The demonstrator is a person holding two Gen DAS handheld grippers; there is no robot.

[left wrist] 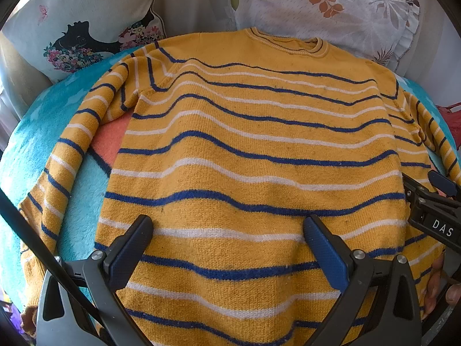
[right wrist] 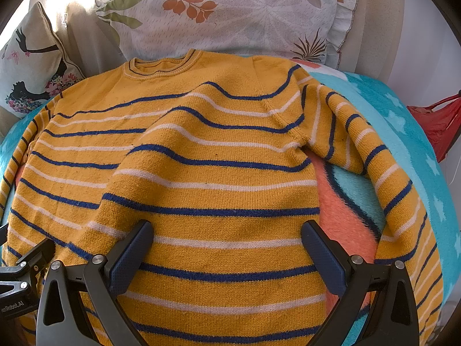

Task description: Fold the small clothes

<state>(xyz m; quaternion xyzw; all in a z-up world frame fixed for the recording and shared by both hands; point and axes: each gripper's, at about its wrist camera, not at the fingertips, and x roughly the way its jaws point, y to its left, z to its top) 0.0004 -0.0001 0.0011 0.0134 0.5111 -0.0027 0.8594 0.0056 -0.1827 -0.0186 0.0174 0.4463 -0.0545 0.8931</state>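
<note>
The yellow striped sweater [left wrist: 253, 150] lies flat in the middle of the fuzzy blue blanket [left wrist: 37, 132], neck toward the pillows, nothing folded yet, while the left gripper [left wrist: 227, 248] and right gripper [right wrist: 226, 248] hover wide open, holding nothing.

sweater [left wrist: 253, 150] flat on blanket [left wrist: 72, 190], pillows [left wrist: 331, 8] behind

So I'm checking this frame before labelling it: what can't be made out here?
- Sweater hem: cut off by the bottom edge in both wrist views, behind the left claw and right claw.
- Right sleeve cuff: runs out of the right wrist view at the lower right edge.
- Left sleeve cuff: at the dark lower-left rim of the left wrist view, unclear.
- Red item: clipped by the rim, unidentifiable.
</note>
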